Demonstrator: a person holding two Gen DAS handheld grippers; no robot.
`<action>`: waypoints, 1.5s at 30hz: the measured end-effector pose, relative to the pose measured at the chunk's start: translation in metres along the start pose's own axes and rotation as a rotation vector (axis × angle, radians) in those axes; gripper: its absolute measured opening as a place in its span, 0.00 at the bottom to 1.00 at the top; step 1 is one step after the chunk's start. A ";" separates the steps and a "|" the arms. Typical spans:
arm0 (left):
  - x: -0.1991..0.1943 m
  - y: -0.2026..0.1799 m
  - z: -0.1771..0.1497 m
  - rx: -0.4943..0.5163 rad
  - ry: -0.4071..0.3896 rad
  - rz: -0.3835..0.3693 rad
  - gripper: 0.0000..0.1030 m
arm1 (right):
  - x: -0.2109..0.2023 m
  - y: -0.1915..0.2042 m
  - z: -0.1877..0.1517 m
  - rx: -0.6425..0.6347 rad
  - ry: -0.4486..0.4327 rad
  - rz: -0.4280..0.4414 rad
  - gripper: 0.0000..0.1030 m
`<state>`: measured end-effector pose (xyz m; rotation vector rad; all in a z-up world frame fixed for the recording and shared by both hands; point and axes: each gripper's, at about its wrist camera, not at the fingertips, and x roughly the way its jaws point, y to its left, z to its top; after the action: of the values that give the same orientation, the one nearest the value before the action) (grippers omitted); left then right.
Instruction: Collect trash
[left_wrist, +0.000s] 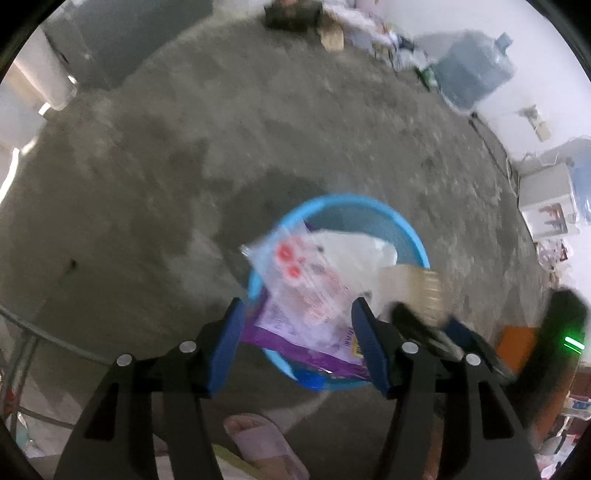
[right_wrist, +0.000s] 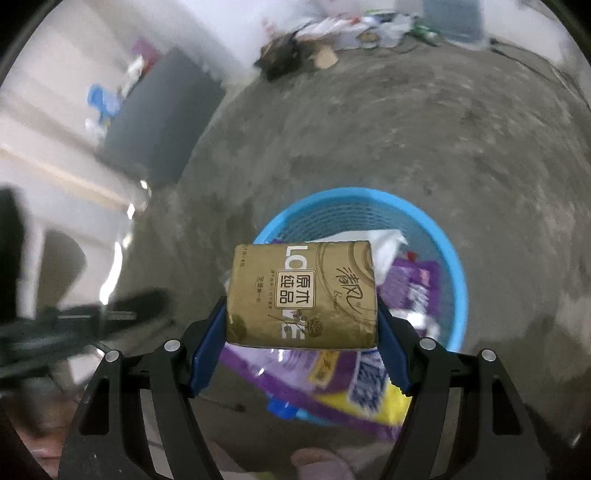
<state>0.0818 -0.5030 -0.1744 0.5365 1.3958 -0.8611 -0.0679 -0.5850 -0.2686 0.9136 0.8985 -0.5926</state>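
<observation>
Right gripper (right_wrist: 302, 323) fingers clamp a gold tissue pack (right_wrist: 303, 295) at frame centre, above the blue basket (right_wrist: 452, 258); left gripper (left_wrist: 297, 345) fingers spread wide, seemingly touching nothing, over a clear wrapper (left_wrist: 295, 280) lying across the basket's rim.

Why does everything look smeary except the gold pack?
Right wrist view: the gold tissue pack, gripped by the right hand-held gripper, looks sharp, while the floor streaks with motion blur. Left wrist view: the blue basket and clear wrapper are smeared.
</observation>
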 end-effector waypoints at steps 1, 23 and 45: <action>-0.013 0.004 0.000 -0.001 -0.021 0.003 0.58 | 0.010 0.003 0.000 -0.026 0.022 -0.023 0.68; -0.288 0.088 -0.185 0.035 -0.623 0.002 0.91 | -0.198 0.023 -0.075 -0.073 -0.319 0.060 0.78; -0.327 0.167 -0.407 -0.447 -0.746 0.623 0.95 | -0.253 0.234 -0.242 -0.718 -0.484 -0.023 0.92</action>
<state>-0.0259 -0.0215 0.0651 0.2295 0.6291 -0.1761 -0.1158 -0.2414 -0.0290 0.0984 0.6056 -0.4304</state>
